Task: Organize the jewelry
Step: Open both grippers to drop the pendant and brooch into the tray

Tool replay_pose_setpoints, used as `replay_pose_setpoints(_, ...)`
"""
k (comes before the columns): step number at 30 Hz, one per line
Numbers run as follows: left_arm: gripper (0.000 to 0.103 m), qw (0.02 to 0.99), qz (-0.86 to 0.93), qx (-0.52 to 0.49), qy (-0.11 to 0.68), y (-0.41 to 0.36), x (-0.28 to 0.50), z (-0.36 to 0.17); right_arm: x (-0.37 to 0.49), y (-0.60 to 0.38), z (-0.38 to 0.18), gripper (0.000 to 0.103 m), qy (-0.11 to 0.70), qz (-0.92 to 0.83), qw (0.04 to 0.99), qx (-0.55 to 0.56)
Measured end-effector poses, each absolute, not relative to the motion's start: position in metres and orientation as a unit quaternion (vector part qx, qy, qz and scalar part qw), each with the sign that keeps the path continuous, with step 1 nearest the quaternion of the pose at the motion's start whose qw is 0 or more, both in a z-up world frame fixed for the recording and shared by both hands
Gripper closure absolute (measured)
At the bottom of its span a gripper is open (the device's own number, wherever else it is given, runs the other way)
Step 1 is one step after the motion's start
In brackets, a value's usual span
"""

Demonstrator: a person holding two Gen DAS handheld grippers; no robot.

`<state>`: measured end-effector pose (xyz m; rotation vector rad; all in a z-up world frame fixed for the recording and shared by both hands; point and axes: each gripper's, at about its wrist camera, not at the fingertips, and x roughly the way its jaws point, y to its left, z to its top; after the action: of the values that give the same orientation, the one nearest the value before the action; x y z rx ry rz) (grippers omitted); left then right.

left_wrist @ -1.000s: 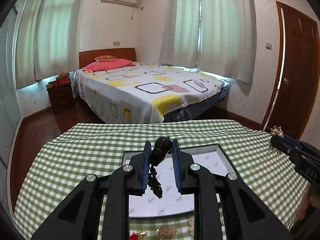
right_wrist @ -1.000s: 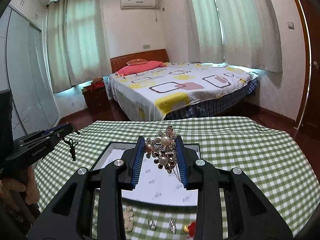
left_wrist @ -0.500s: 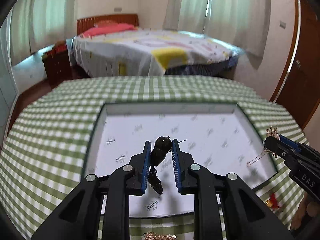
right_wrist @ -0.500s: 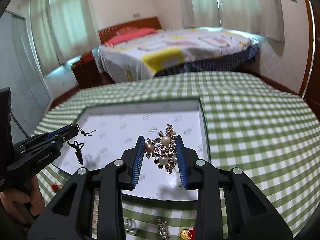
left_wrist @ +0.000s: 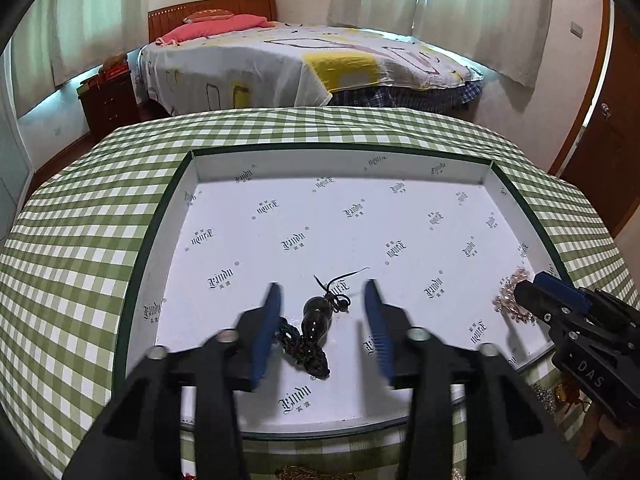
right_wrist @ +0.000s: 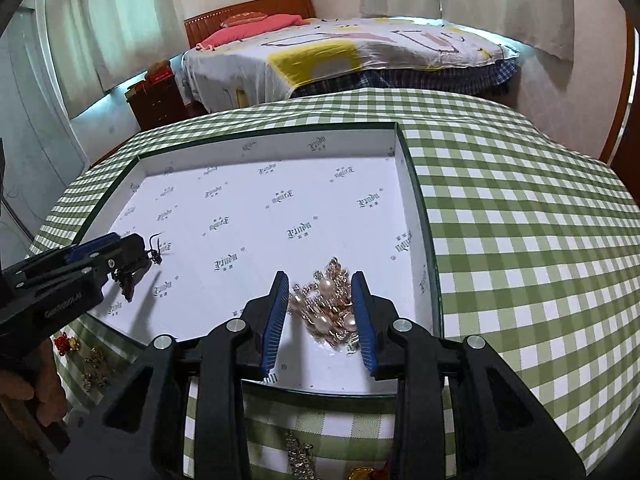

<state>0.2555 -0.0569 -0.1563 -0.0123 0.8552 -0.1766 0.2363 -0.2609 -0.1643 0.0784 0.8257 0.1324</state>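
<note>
A shallow white-lined tray with a dark green rim lies on the green checked tablecloth. My left gripper hangs low over its near part, jaws opening. A dark gourd pendant with a knotted cord lies on the tray floor between the pads, and neither pad presses it. My right gripper is over the tray's near right corner, jaws opening too. A gold and pearl brooch rests on the floor between them; the left pad stands clear, the right pad is close against it. Each gripper also shows in the other's view, the left gripper and the right gripper.
Loose jewellery lies on the cloth in front of the tray: a red piece, gold pieces, a sparkling strand. A hand holds the left gripper. Behind the table are a bed, a nightstand and a door.
Both grippers have come down into the tray and tipped downward. Their jaws have widened, and the pendant and the brooch now lie on the tray floor instead of being pinched.
</note>
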Motion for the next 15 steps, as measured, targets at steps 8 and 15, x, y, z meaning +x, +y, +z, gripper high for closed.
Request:
replay_pose_setpoints(8, 0.044, 0.911, -0.088, 0.000, 0.404, -0.058, 0.249, -0.146, 0.222, -0.261, -0.145, 0.057, 0.383, 0.064, 0.921, 0.042)
replay_pose_setpoints(15, 0.039, 0.922, -0.091, -0.006, 0.377, -0.046, 0.212, -0.124, 0.178, -0.252, -0.127, 0.056, 0.365, 0.077, 0.926, 0.049)
